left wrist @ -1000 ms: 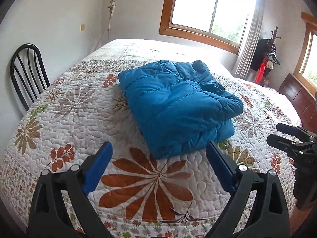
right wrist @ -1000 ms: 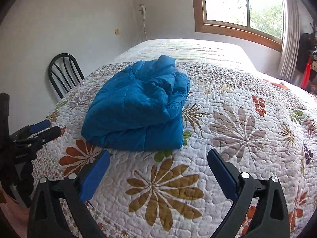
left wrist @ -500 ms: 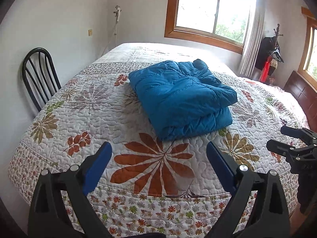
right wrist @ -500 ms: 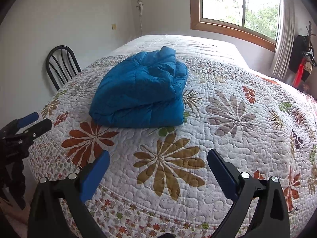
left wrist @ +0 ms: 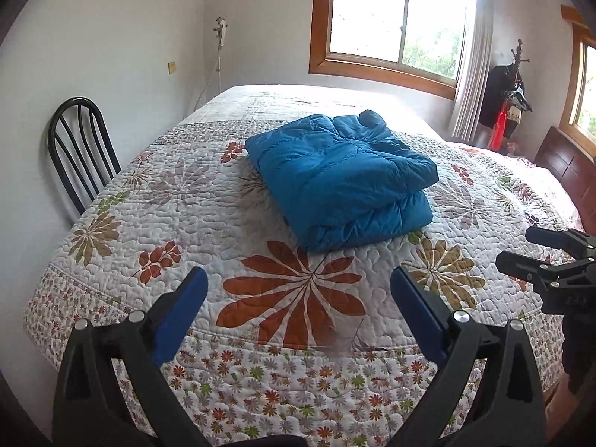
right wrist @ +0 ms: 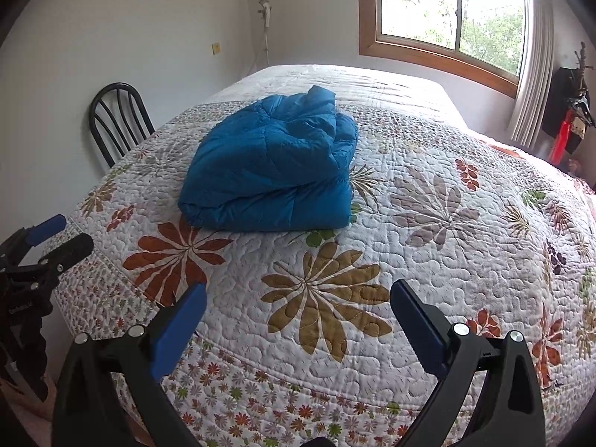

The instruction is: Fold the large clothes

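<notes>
A blue puffy jacket [left wrist: 342,182] lies folded in a thick bundle on the bed's floral quilt [left wrist: 298,290]; it also shows in the right wrist view [right wrist: 272,175]. My left gripper [left wrist: 298,298] is open and empty, held back over the bed's near edge, well short of the jacket. My right gripper [right wrist: 298,305] is open and empty too, also back at the near edge. Each gripper shows in the other's view: the right one at the right side [left wrist: 536,249], the left one at the left side [right wrist: 52,238].
A black metal chair [left wrist: 82,149] stands against the left wall beside the bed. A window [left wrist: 395,26] with a curtain is behind the bed. A coat stand [left wrist: 506,97] with dark and red items and a wooden headboard [left wrist: 570,171] are at the right.
Both grippers have pulled back from the jacket toward the bed's near edge, so more quilt and its hanging border show. The jacket lies still. Both grippers stay open.
</notes>
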Motion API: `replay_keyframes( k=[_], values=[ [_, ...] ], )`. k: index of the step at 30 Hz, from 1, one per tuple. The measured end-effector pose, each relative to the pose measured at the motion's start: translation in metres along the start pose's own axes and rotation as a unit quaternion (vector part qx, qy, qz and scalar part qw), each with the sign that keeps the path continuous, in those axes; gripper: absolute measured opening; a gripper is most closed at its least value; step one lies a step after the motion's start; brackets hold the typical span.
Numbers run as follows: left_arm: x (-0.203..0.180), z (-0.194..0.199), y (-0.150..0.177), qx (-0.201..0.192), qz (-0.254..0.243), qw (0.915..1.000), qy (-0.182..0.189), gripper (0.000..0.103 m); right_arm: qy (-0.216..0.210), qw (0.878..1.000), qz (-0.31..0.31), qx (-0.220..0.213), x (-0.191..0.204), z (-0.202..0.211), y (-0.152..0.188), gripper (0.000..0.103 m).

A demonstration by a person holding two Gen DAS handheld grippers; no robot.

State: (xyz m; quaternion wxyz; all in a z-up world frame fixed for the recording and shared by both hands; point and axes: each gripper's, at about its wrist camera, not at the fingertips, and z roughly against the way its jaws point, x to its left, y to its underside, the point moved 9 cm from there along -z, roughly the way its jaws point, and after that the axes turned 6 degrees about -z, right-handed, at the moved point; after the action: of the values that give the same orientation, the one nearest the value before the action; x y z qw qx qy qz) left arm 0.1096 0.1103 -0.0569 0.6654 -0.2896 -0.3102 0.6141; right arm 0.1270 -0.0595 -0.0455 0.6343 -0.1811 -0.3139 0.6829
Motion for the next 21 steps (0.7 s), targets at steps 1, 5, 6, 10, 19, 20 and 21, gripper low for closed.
replay_keyframes(
  k=[1, 5, 6, 10, 19, 20, 21],
  values=[
    [-0.0008, 0.0013, 0.0005, -0.001, -0.001, 1.0000, -0.001, 0.098, 0.000, 1.000, -0.001, -0.001, -0.0004, 0.0010, 0.0001, 0.099],
    [-0.0038, 0.0048, 0.0018, -0.001, -0.009, 1.0000, -0.005, 0.098, 0.001, 1.000, -0.004, -0.002, -0.0021, 0.0034, 0.0004, 0.099],
    [-0.0042, 0.0056, 0.0019, -0.001, -0.010, 0.9999, -0.005, 0.098, 0.001, 1.000, -0.005, -0.002, -0.0022, 0.0039, 0.0006, 0.099],
    [-0.0052, 0.0076, 0.0022, -0.002, -0.010, 0.9999, -0.003, 0.099, 0.002, 1.000, -0.003, -0.003, -0.0022, 0.0060, 0.0013, 0.099],
    [-0.0050, 0.0102, 0.0017, -0.003, -0.010, 0.9999, -0.005, 0.099, 0.003, 1.000, 0.000, -0.004, -0.0014, 0.0071, 0.0014, 0.099],
    [-0.0049, 0.0102, 0.0018, -0.003, -0.010, 0.9999, -0.005, 0.099, 0.002, 1.000, 0.001, -0.003, -0.0012, 0.0071, 0.0015, 0.099],
    [-0.0048, 0.0102, 0.0018, -0.003, -0.010, 0.9999, -0.006, 0.099, 0.003, 1.000, 0.002, -0.003, -0.0010, 0.0071, 0.0016, 0.099]
  ],
)
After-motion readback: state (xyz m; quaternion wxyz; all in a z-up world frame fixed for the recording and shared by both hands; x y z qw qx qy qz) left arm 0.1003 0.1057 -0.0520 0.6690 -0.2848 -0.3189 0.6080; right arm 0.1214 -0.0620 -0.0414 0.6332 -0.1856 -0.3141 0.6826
